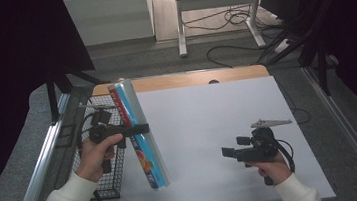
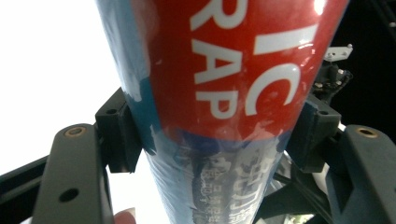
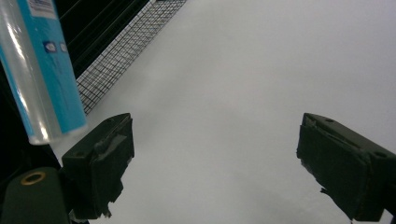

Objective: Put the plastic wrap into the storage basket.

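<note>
Held thing: a long plastic-wrap box in red and blue with white lettering, sealed in clear film (image 1: 138, 135), is lifted off the table and tilted, its far end up near the table's back-left corner and its near end low above the white sheet's left edge; in the left gripper view (image 2: 224, 107) the letters "RAP" and "IC" can be read, and in the right gripper view its clear lower end (image 3: 39, 70) hangs at the upper left.

Left gripper: the left gripper (image 1: 142, 129) is clenched across the middle of the box, 1 black jaw pressed to each side of it (the left gripper view shows both pads tight against the film).

Right gripper: the right gripper (image 1: 228, 151) is held low over the right half of the sheet, pointing left, its 2 jaws spread wide with nothing between them (image 3: 215, 163).

Table: a white sheet over a wooden tabletop (image 1: 209, 127), with a strip of bare wood at the far edge.

Left edge: a black wire-mesh basket (image 1: 107, 181) sits just beside the sheet's left edge, under the left hand (image 1: 94, 157).

Open room: the broad middle of the sheet between the 2 grippers is bare, as is its far right part.
</note>
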`<act>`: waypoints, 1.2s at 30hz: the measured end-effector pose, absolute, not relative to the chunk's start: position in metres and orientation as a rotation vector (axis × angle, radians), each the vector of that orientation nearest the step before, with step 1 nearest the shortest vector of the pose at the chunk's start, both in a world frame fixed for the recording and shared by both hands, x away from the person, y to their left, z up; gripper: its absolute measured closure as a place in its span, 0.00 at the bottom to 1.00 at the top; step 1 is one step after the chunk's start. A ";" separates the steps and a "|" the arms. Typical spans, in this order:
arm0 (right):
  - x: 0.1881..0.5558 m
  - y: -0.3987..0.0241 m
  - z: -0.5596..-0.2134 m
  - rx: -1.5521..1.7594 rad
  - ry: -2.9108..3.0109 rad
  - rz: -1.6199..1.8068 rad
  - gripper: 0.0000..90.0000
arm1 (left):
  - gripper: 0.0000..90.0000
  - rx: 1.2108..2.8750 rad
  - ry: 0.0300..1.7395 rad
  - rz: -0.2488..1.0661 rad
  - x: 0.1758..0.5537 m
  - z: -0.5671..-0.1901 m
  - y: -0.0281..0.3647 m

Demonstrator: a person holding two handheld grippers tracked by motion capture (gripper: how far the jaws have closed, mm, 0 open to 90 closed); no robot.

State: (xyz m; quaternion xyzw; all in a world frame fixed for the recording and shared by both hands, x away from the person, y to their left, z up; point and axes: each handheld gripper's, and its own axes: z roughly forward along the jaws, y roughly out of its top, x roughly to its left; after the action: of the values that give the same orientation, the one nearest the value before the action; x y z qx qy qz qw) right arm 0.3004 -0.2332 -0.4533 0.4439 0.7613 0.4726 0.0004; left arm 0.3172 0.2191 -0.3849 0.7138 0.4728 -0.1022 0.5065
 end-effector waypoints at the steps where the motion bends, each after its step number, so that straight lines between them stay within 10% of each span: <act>1: 0.301 -0.234 -0.454 1.395 2.390 1.484 0.13 | 0.36 1.718 1.150 -0.236 0.317 -0.382 0.224; 36: 0.308 -0.241 -0.458 1.445 2.340 1.473 0.13 | 0.36 1.667 1.426 0.049 0.309 -0.364 0.363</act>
State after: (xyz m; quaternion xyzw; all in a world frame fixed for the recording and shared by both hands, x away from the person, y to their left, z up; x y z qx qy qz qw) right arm 0.3077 -0.2405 -0.4579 0.4631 0.7499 0.4722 0.0109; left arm 0.3093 0.3632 -0.3639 0.6759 0.5784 0.0199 0.4563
